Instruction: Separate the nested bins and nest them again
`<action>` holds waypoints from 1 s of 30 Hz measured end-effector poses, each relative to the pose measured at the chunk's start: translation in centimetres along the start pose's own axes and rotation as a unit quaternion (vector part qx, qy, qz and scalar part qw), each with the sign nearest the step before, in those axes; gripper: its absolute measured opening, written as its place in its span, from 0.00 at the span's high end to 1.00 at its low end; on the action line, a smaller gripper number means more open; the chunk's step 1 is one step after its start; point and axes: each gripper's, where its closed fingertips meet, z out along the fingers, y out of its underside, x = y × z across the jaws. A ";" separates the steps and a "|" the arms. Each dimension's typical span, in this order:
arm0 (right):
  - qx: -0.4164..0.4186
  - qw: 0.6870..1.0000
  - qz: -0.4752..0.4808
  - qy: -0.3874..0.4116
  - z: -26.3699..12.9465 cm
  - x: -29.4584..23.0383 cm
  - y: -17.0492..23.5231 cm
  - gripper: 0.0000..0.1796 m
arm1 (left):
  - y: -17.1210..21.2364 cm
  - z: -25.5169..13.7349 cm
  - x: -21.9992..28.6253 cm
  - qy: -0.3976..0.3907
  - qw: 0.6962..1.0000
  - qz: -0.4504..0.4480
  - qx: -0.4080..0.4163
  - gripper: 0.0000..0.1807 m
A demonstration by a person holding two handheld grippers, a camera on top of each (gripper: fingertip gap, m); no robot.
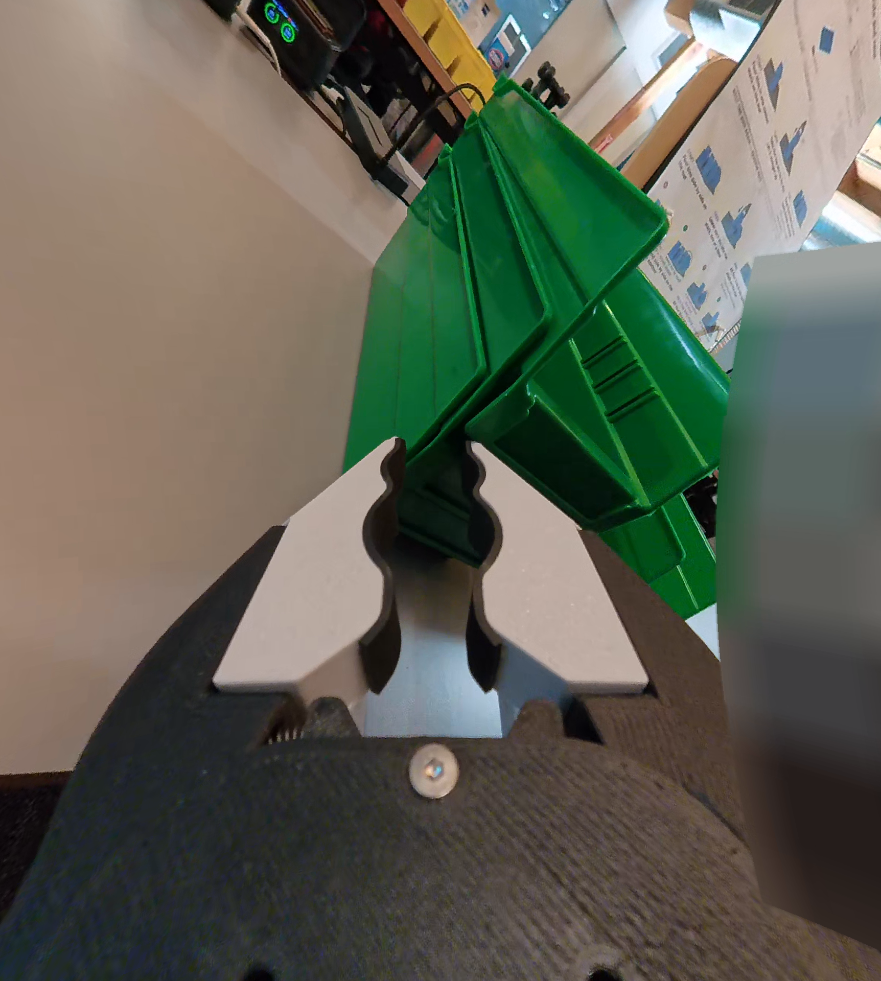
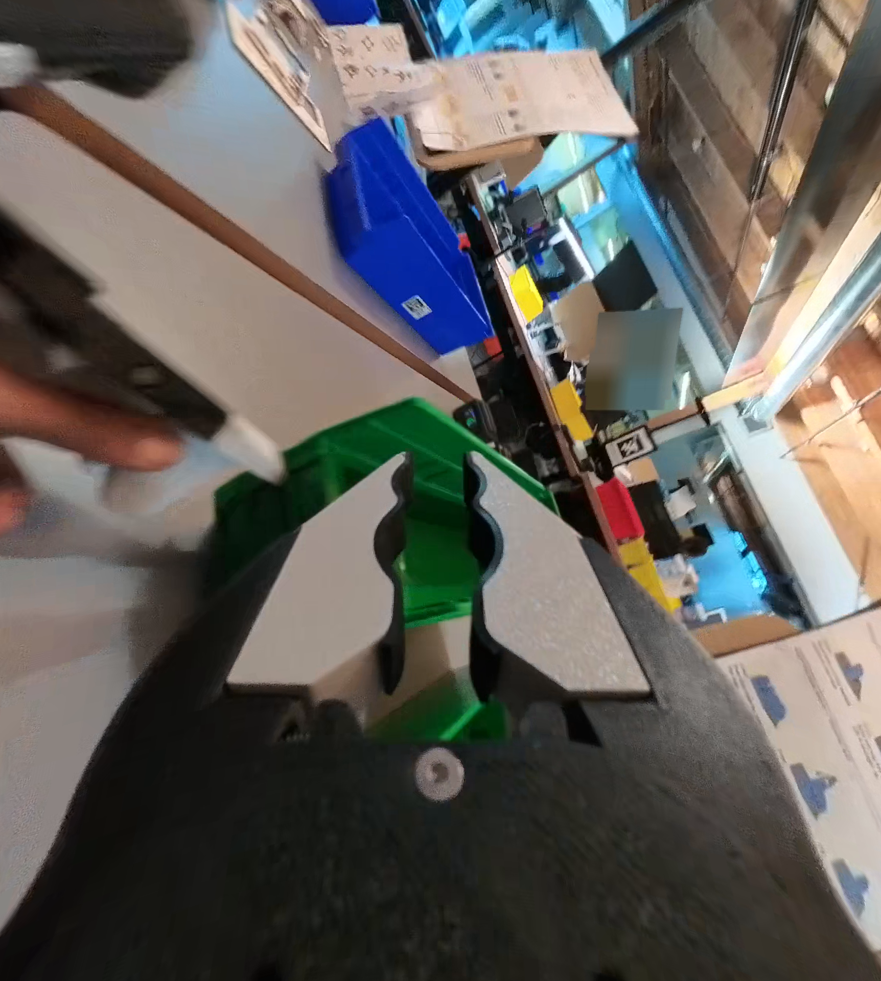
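Observation:
Several green bins [image 1: 507, 265] sit nested together, tilted on the white table [image 1: 136, 345]. The innermost bin [image 1: 613, 414] is cocked to the right and shows its dark inside. My left gripper [image 1: 435, 446] is shut on the front wall of a green bin low in the stack. In the right wrist view the green bins [image 2: 428, 557] fill the space ahead, and my right gripper [image 2: 435, 459] has its jaws closed on a bin wall. The left gripper [image 2: 263, 462], held by a hand [image 2: 56, 424], touches the bins' left rim. This view is blurred.
A blue bin [image 2: 406, 239] lies farther back on the table. Printed sheets with blue pictures lie to the right [image 1: 746, 175] [image 2: 852, 769]. A black device with green lights [image 1: 289, 26] stands at the table's far end. Shelves with yellow and red bins [image 2: 619, 509] stand behind.

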 end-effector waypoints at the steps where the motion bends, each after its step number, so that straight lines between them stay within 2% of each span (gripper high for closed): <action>1: -0.011 1.000 0.019 0.002 0.4 2.0 0.5 0.88 | 0.0 0.0 0.0 0.000 1.000 0.002 0.000 0.88; 4: -0.047 0.995 0.089 -0.023 3.2 7.7 3.2 0.80 | 0.1 -0.1 0.2 -0.001 1.000 0.005 -0.001 0.88; 6: -0.088 0.982 0.146 -0.087 6.1 9.8 6.0 0.76 | 0.1 -0.1 0.2 0.000 1.000 0.006 -0.001 0.89; 10: -0.167 0.942 0.229 -0.177 12.0 12.9 12.4 0.75 | 0.1 -0.1 0.1 0.004 1.000 0.007 -0.003 0.90; 13: -0.213 0.911 0.258 -0.243 14.9 13.0 16.5 0.78 | 0.0 -0.1 0.1 0.008 1.000 0.011 -0.004 0.89; 17: -0.281 0.882 0.273 -0.263 17.1 13.2 20.8 0.78 | -0.1 0.0 0.0 0.011 1.000 0.016 -0.003 0.89; 18: -0.281 0.880 0.277 -0.264 17.5 13.2 21.2 0.80 | -0.2 0.1 -0.1 0.012 1.000 0.016 -0.002 0.89; 20: -0.264 0.874 0.292 -0.286 17.8 12.9 21.0 0.92 | -0.3 0.1 -0.1 0.012 1.000 0.018 0.000 0.89; 22: -0.263 0.880 0.278 -0.281 18.0 13.2 21.3 0.98 | -0.4 0.2 -0.1 0.008 0.999 0.031 0.003 0.89; 26: -0.263 0.882 0.270 -0.283 17.9 13.4 21.4 0.98 | -0.8 0.2 -0.1 -0.012 0.998 0.067 0.010 0.91; 30: -0.233 0.875 0.327 -0.271 18.2 13.8 20.6 0.99 | -1.1 -0.1 0.1 -0.030 0.994 0.102 0.018 0.97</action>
